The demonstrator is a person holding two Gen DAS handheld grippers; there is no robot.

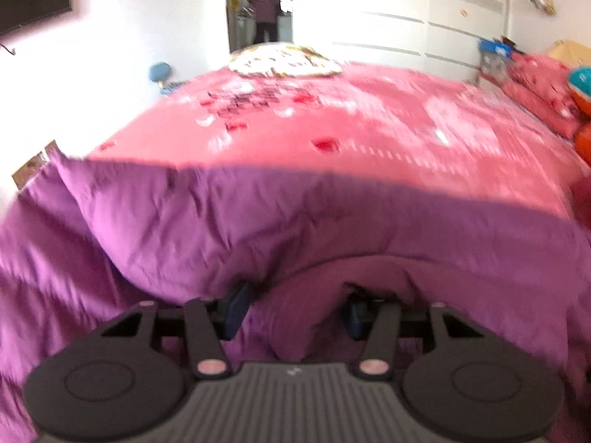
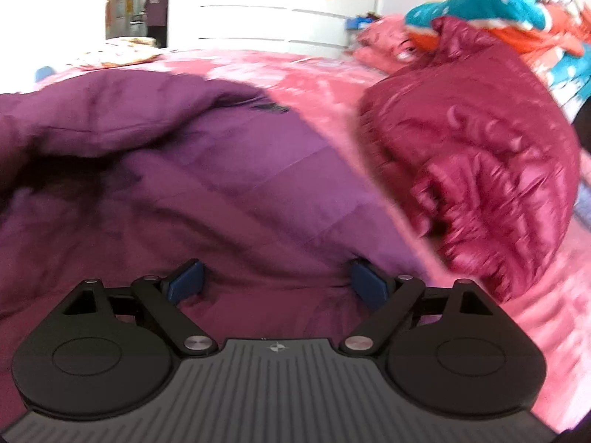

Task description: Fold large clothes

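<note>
Purple coat is lying spread across the near side of the bed, on the pink patterned cover, filling the lower half of both wrist views. Left tongs are standing about half open with a bunched fold of the coat sitting between the blue pads; frame is motion-blurred, so I cannot tell if the pads are actually pressing on the fabric. Right tongs are standing wide, pads resting against the coat surface with fabric running flat between them, nothing pinched. A glossy maroon puffer jacket is sitting in a heap on the bed just beside the coat's right edge, with a teal-and-orange quilt piled behind it. A patterned pillow is lying at the far edge of the bed. White wardrobe is standing behind, and a person is standing in the far doorway.
</note>
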